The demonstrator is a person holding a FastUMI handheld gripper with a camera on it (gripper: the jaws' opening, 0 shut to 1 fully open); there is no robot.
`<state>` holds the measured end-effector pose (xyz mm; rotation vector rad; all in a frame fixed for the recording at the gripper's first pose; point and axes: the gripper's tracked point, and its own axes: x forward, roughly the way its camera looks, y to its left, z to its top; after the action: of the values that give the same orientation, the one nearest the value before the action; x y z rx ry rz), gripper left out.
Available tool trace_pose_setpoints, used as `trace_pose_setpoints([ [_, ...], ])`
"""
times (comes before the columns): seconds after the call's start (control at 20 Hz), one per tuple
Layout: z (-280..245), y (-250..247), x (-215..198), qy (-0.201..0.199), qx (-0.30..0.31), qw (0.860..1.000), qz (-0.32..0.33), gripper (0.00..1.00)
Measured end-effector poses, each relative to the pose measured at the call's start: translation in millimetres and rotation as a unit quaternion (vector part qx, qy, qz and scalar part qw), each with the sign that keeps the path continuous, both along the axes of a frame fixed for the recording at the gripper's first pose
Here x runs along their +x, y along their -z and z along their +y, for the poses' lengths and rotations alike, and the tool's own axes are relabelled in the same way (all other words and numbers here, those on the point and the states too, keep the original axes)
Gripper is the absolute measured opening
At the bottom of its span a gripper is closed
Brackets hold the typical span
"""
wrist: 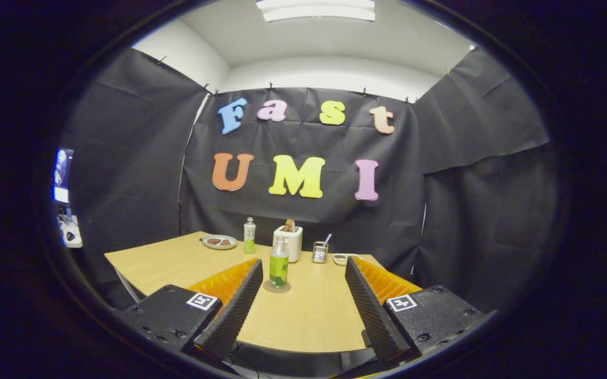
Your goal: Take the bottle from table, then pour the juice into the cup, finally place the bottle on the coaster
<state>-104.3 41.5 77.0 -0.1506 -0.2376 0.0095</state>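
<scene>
The claw (303, 310) hangs over the near edge of the counter (177, 263) with its fingers spread wide and nothing between them, the bare wood showing in the gap. Just ahead of the fingertips, a little toward the left finger, the bottle (279, 268) with the green label stands upright on a round coaster (276, 287), apart from both fingers. Judging by that, the last step looks done: the bottle is already set on the coaster and released, so the task seems at or near its end rather than at its start, though this cannot be settled from one look. A cup (320, 252) stands beyond the bottle, to its right, with a straw-like stick in it; whether it holds juice is too small to tell. Further back are a second bottle (249, 235), a white container (289, 242) and a plate (219, 241). If the job is finished, the next move calls only for drawing the claw straight back, keeping the fingers wide so neither clips the bottle.
</scene>
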Motion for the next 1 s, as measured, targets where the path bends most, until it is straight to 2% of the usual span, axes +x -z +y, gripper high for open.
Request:
trace_pose_setpoints([
  [1.0,-3.7,4.7,12.5,0.004,0.015,1.000,0.006,1.00],
])
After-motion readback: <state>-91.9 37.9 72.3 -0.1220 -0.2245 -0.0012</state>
